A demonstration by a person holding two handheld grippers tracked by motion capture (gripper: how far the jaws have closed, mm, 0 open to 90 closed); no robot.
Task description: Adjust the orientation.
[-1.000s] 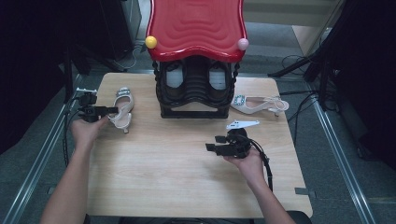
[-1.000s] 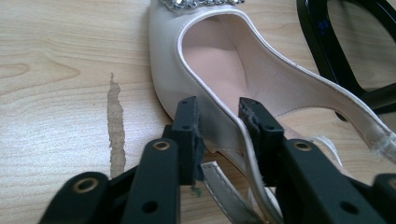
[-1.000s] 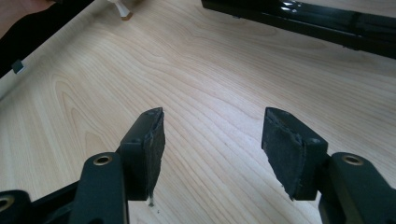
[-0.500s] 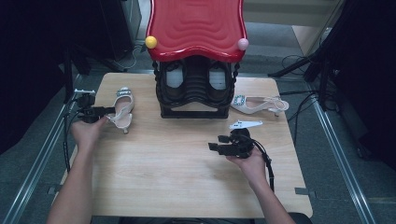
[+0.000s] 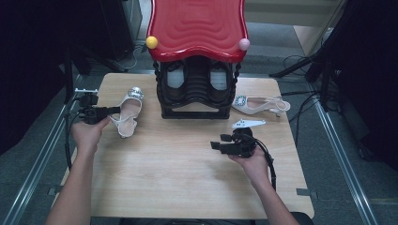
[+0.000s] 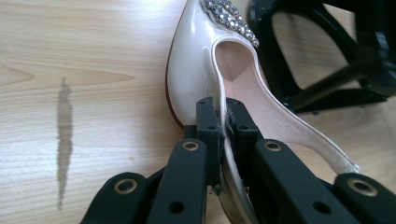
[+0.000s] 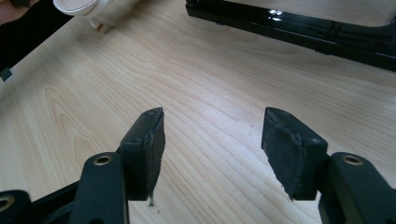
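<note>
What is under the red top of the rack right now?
Under the red top the black rack holds two pale items, one in each side opening. They look like shoes, but the top hides most of them.

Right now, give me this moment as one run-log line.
left tongs: shut on white shoe side wall | right tongs: open, nothing held, over table | second shoe: right of black rack

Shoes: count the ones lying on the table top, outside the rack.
2. One cream slingback shoe left of the black rack, clamped by the left tool; the other shoe right of it. Pairs inside the rack may be hidden.
</note>
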